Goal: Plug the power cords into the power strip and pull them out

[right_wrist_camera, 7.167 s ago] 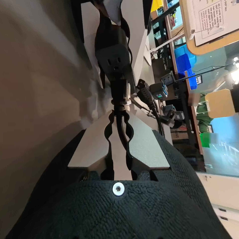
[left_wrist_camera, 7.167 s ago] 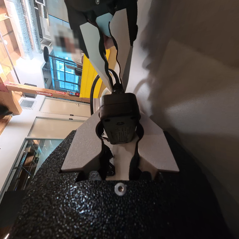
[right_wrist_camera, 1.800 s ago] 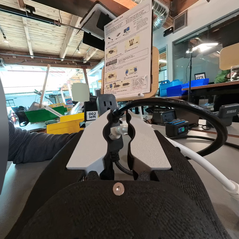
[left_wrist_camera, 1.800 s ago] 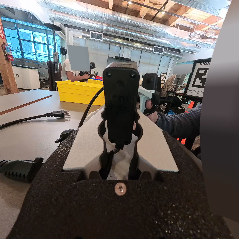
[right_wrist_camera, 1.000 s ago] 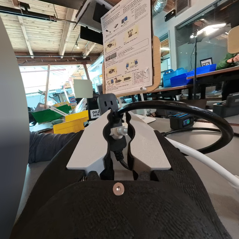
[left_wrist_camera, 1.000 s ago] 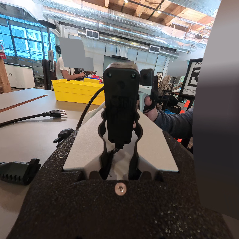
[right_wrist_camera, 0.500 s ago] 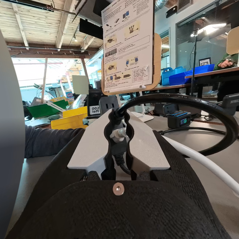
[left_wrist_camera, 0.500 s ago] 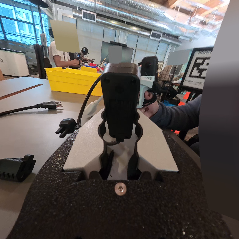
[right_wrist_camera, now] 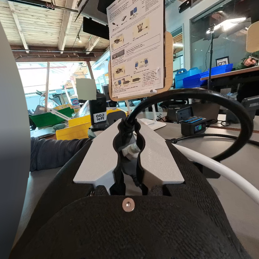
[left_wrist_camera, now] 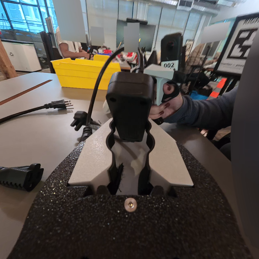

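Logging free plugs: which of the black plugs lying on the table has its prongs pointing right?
The black three-prong plug far left, near the yellow bin; the closer black plug points prongs down-left.

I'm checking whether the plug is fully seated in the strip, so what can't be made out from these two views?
- Socket face of the power strip: left wrist view shows only its back.
- Black plug prongs: right wrist view, hidden between the right gripper fingers.
- White plug: mostly covered by the same fingers.
- Left gripper contact: only the strip's lower end shows.
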Demonstrator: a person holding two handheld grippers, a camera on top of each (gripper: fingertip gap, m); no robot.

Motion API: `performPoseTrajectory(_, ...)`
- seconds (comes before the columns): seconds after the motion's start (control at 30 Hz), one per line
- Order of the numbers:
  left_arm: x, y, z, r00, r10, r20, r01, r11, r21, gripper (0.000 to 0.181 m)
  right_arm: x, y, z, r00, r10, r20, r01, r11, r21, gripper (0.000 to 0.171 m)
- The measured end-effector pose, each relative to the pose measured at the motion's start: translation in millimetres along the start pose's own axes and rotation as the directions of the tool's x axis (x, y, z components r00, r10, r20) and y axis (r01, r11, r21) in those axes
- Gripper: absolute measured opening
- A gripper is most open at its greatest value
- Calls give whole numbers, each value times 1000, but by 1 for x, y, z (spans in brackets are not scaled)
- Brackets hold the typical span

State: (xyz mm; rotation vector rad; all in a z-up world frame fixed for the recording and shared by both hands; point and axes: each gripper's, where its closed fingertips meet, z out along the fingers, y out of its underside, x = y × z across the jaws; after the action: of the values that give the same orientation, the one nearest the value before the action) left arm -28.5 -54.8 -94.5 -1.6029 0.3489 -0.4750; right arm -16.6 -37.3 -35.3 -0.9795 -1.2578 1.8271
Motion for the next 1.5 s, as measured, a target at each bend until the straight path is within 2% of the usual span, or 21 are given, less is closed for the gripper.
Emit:
performPoseTrajectory(0.5,-2,-1,0,999,27,34,-27,1000,9,41,2,2,-4,1000,-10,4,10,1000,6,14)
performPoseTrajectory(0.73,-2,-3,-2,999,27,27,-28,999,27,41,1,2,-5,998,-66,5,66,998,-3,14)
performPoseTrajectory(1.33,-2,-8,-5,1000,6,7,-6,998,61,41,0,0,-5,998,-57,18,56,998,23,13)
performPoseTrajectory(1.5,-3,-10,-6,998,51,46,-54,995,78,41,2,0,-6,997,-75,0,75,997,18,17)
